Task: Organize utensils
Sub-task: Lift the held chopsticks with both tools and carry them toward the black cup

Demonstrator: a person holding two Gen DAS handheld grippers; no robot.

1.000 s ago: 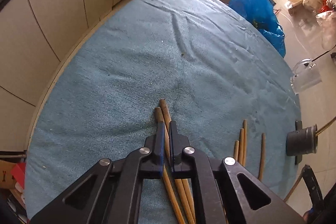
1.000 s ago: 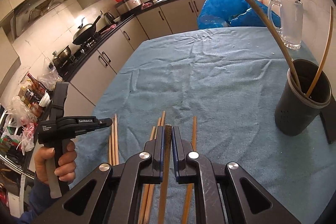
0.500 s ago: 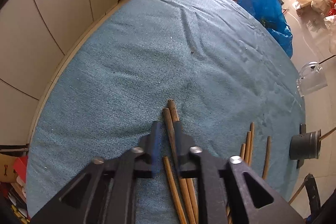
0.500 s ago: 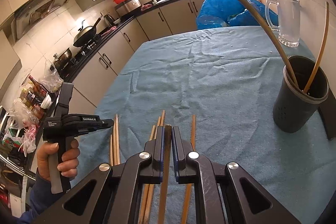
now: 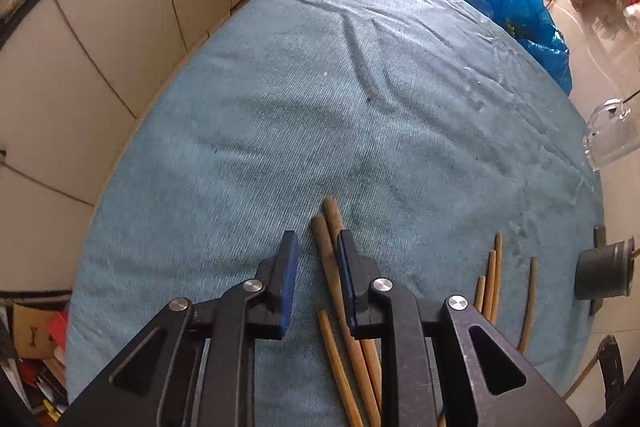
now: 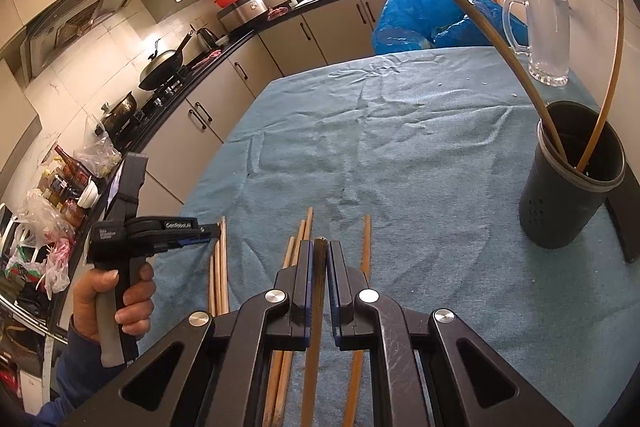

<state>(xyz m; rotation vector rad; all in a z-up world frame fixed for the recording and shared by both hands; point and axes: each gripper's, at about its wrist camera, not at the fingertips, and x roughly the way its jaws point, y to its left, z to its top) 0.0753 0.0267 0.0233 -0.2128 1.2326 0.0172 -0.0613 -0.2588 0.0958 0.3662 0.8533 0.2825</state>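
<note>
Several wooden chopsticks lie on a blue cloth [image 5: 320,107]. My left gripper [image 5: 316,247] is open, held just above the cloth; a pair of dark-tipped chopsticks [image 5: 326,235] lies between its fingers, close to the right one. My right gripper [image 6: 319,247] is shut on one dark-tipped chopstick [image 6: 319,267], above other loose chopsticks [image 6: 298,239]. The left gripper [image 6: 208,231] also shows in the right wrist view, over chopsticks at the left [image 6: 222,267]. A dark utensil holder [image 6: 576,179] at right holds two chopsticks [image 6: 500,39].
A glass mug [image 6: 544,35] stands at the far right of the cloth. A blue plastic bag [image 6: 432,15] sits beyond the table's far edge. Kitchen cabinets [image 5: 120,27] run along the left. A dark flat object [image 6: 628,219] lies beside the holder.
My left gripper has opened and let go of the chopstick it held, and lifted back slightly. My right gripper stays shut on its chopstick and has risen a little.
</note>
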